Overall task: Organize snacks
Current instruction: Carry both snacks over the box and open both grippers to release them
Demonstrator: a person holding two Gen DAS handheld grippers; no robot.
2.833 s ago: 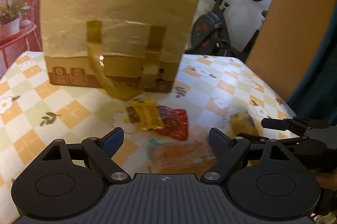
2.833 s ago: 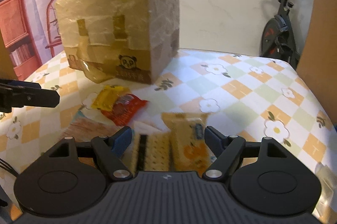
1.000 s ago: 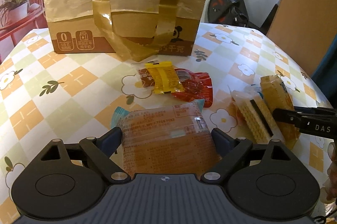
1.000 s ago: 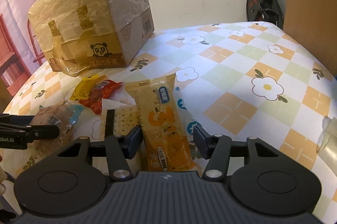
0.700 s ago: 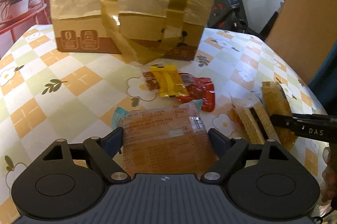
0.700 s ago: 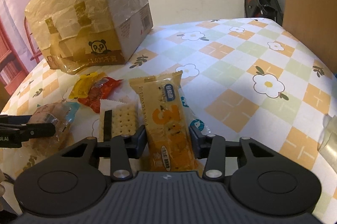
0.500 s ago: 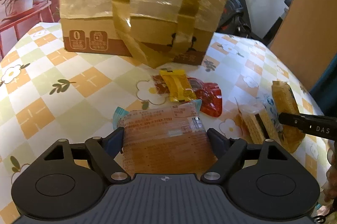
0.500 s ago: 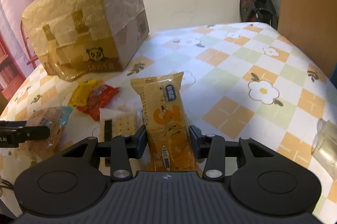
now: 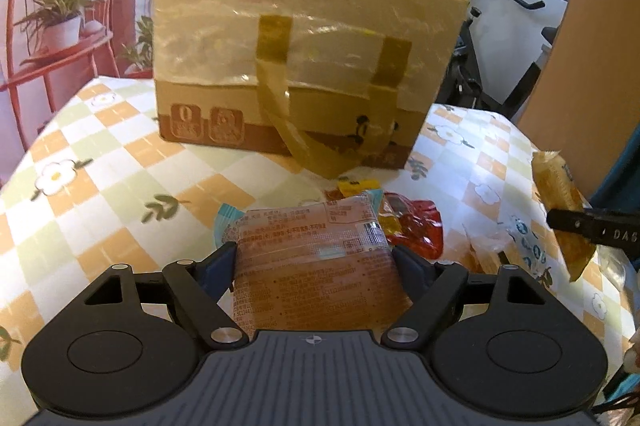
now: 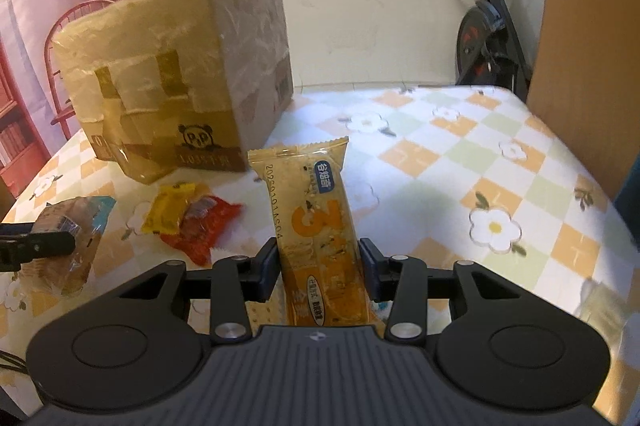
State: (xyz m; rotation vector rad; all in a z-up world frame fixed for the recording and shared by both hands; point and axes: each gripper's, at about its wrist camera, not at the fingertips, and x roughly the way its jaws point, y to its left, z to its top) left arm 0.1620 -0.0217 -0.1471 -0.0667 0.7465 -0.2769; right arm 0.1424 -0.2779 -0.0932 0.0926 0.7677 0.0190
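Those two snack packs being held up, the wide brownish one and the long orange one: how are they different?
The brownish pack is wide and see-through, printed with fine text; the orange bar is slim and long with a big orange design. The brownish pack fills the left gripper, whose jaws stand far apart; the right gripper pinches the orange bar with jaws close together. Both are sealed wrappers gripped by their sides.

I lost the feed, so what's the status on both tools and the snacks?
Left tool shut on brown packet. Right tool shut on orange bar. Yellow and red packets on table. Box ahead, nothing blocking.
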